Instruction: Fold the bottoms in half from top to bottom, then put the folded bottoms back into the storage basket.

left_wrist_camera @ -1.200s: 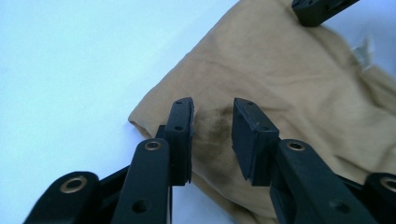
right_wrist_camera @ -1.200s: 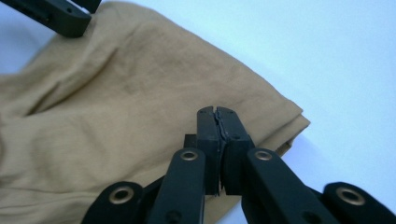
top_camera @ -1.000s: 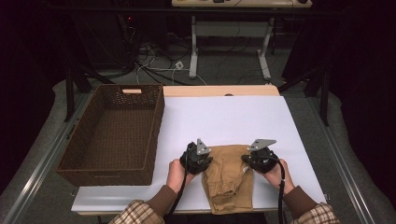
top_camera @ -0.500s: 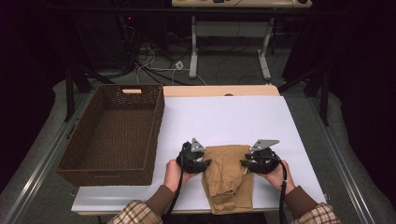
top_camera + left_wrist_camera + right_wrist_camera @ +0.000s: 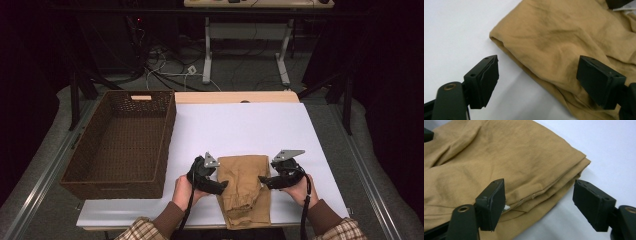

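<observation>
A folded tan cotton garment lies at the white bench's near edge. The left claw and right claw have just been opening, with cloth between their parted jaws. Any snag on withdrawal would likely undo the fold.

A brown wicker basket sits on the left part of the white table, its long side along the table's left edge. Beyond the table, cables lie tangled on the dark floor

Both hand-held grippers' jaws opened, folded cloth released
</observation>
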### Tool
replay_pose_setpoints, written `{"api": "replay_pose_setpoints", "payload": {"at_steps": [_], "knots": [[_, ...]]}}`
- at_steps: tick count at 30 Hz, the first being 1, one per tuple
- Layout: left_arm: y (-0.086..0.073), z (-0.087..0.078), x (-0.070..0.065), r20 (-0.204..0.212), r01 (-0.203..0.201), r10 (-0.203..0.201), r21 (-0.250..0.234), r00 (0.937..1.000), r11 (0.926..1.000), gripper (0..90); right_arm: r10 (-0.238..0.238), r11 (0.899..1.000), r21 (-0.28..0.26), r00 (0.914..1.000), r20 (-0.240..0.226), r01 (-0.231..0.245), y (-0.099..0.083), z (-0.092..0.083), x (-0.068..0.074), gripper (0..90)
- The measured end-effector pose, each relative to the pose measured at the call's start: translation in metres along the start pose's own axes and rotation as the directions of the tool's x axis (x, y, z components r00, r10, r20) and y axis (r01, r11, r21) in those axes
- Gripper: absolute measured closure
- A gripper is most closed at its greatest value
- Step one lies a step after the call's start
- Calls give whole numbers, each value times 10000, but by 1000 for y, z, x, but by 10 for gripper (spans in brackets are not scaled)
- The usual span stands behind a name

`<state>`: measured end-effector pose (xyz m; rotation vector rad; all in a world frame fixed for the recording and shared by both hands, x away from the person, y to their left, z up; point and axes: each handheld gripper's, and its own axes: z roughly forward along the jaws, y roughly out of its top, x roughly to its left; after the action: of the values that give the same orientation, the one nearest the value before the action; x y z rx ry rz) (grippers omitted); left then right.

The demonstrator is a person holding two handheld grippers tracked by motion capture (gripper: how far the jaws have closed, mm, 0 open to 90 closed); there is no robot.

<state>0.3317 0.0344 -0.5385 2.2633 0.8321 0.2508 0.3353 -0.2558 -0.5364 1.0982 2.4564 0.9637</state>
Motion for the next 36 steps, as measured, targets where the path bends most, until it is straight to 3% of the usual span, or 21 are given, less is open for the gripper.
{"api": "replay_pose_setpoints", "payload": {"at_steps": [20,24,36], "knots": [[-1,0,-6,124,140,-144,312,9998,9994,125,208,9993,321,9994,-277,-199,-1,3,1,176],[-1,2,-7,141,409,-417,487,9990,9980,115,248,9991,353,9980,-581,-227,-2,4,4,183],[-5,10,-7,470,804,-863,1146,9952,9901,147,780,9927,978,9940,-766,-704,-5,10,4,211]]}}
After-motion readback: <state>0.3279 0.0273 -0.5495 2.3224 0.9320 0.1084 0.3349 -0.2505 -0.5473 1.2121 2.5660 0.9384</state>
